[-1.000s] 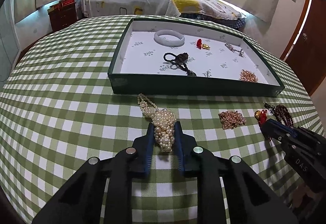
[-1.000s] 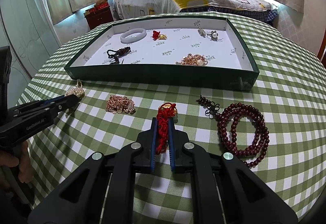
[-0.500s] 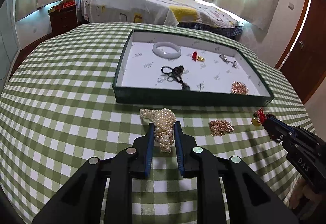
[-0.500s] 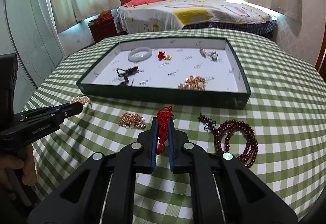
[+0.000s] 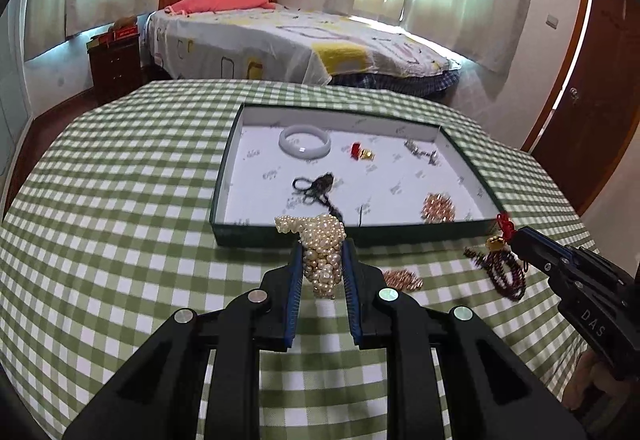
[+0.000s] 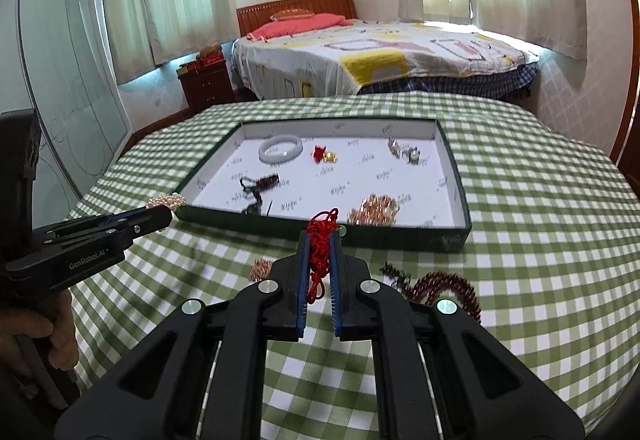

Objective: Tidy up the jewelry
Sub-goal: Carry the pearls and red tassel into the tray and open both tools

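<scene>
My left gripper [image 5: 321, 246] is shut on a bunched pearl necklace [image 5: 322, 252] and holds it above the cloth, just in front of the green tray [image 5: 224, 175]. My right gripper [image 6: 319, 236] is shut on a red knotted cord charm [image 6: 320, 252], lifted near the tray's front wall [image 6: 400, 238]. In the left wrist view the right gripper [image 5: 516, 236] holds the charm with its gold bead [image 5: 496, 243]. The tray holds a white bangle [image 5: 305, 142], a black cord piece [image 5: 316, 187], a small red-and-gold charm [image 5: 362, 151], silver earrings [image 5: 420, 151] and a rose-gold chain [image 5: 438, 207].
On the green checked tablecloth lie a dark red bead bracelet [image 6: 452, 286] and a rose-gold chain pile [image 6: 262, 268], in front of the tray. A bed [image 6: 380, 55], a nightstand [image 6: 206, 79] and a wooden door [image 5: 592, 79] stand beyond the round table.
Both grippers have risen and moved toward the tray with their loads. The pearl necklace and the red charm have come off the cloth.
</scene>
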Demonstrator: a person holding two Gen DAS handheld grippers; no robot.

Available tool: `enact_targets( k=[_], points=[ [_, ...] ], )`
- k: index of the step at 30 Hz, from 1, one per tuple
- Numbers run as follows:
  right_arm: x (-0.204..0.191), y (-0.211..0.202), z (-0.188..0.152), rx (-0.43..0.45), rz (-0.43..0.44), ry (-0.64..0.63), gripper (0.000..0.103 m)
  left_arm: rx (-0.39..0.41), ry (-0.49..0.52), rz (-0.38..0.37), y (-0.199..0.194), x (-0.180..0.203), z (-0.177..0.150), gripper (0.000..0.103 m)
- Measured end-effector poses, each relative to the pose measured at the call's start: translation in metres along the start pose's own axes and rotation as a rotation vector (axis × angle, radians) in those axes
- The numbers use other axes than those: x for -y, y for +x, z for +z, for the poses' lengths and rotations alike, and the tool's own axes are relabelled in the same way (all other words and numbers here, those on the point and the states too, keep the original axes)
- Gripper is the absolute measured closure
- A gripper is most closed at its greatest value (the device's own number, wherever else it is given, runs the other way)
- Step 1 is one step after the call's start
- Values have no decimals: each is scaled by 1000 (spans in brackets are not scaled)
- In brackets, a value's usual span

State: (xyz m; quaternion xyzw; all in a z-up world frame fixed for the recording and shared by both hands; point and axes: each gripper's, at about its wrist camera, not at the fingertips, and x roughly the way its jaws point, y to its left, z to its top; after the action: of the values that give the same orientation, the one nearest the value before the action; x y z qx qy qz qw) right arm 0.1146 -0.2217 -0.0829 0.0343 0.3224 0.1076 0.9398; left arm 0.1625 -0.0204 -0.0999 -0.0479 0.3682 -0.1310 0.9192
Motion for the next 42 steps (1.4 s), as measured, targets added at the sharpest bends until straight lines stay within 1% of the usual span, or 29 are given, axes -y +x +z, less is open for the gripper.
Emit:
enact_targets(
  k=[6,10,14,17,19,22,26,29,35,42],
  points=[
    [6,-6,29,75,-22,-10,93,50,11,-12,0,4,26,83],
    [13,-1,49,120,-43,-21,93,90,24,-12,6,5,46,83],
    [22,14,67,142,-62,-25,93,117,28,-18,20,7,66,83],
    [32,34,79,137,-79,-27,93,129,26,-8,39,3,83,83],
    [40,50,81,121,-89,-29,93,116,23,-2,54,0,89,83],
    [51,77,79,73,-99,-20,93,69,9,9,82,-6,90,83],
    [66,116,68,-22,-102,0,93,-1,-5,24,108,-15,81,83],
    [73,135,62,-74,-109,13,93,-49,-17,38,125,-23,74,83],
    [77,153,56,-132,-111,21,93,-112,-58,41,140,-35,67,83],
    [81,158,56,-149,-113,27,92,-133,-73,32,147,-35,67,81]
  ],
)
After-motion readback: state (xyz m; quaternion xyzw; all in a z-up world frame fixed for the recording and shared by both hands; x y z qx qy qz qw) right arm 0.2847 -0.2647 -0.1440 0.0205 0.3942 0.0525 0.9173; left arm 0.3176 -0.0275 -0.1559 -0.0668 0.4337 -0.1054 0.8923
